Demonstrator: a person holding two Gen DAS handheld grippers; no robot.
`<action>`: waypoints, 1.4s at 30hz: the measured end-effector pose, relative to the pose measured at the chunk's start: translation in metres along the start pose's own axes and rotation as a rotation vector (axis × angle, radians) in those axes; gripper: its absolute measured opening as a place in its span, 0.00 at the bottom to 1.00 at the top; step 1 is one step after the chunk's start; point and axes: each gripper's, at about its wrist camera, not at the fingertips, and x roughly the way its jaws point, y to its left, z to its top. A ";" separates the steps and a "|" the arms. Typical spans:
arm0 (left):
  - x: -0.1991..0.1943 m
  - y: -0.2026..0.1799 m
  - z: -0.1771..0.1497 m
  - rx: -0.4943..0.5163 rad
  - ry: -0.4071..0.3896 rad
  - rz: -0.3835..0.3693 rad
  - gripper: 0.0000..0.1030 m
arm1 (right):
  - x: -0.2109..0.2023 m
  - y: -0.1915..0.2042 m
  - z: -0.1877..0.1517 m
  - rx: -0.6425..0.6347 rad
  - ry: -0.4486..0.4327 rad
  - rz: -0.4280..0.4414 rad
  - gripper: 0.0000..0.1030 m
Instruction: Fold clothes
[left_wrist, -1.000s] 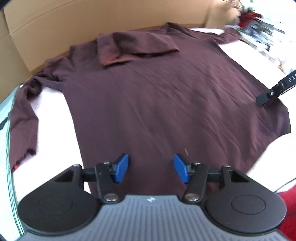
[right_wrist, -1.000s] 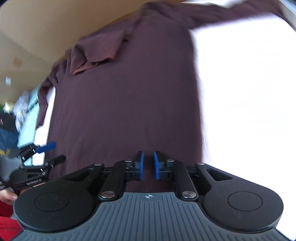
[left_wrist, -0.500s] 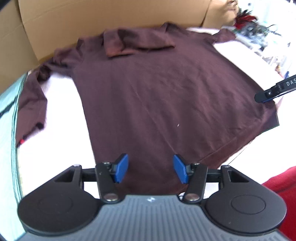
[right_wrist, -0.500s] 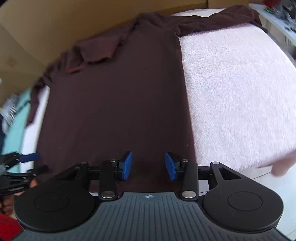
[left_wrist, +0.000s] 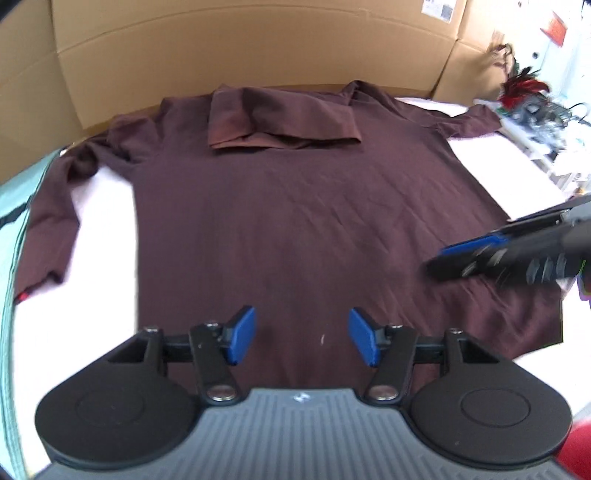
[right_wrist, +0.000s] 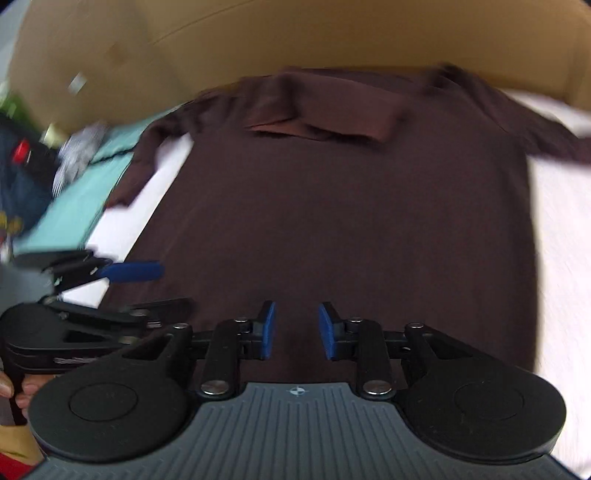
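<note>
A matt brown cloth shirt (left_wrist: 303, 206) lies creased on fuzzy pale pink towelling (left_wrist: 105, 218), with dull smooth cardboard (left_wrist: 236, 48) behind and matt black plastic grippers with blue pads (left_wrist: 242, 334) near.

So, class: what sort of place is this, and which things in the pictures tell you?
Probably a makeshift work or storage room, not a tidy bedroom: a brown shirt lies spread on a white towel, cardboard sheets wall it in, and a cluttered shelf stands beside.

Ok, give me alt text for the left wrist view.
A dark brown shirt lies spread flat on a white surface, collar toward a cardboard wall. The left gripper hangs open above its near hem; the right gripper enters blurred from the right, jaws closing.
</note>
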 end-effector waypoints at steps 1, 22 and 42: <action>0.002 0.000 -0.003 0.001 -0.013 0.024 0.63 | 0.006 0.008 -0.001 -0.078 -0.005 -0.037 0.28; -0.029 0.036 -0.048 -0.004 0.017 0.020 0.71 | -0.038 -0.035 -0.056 -0.042 0.028 -0.138 0.40; -0.028 0.055 -0.053 0.028 -0.013 -0.055 0.83 | -0.003 -0.014 -0.017 0.238 -0.021 -0.133 0.27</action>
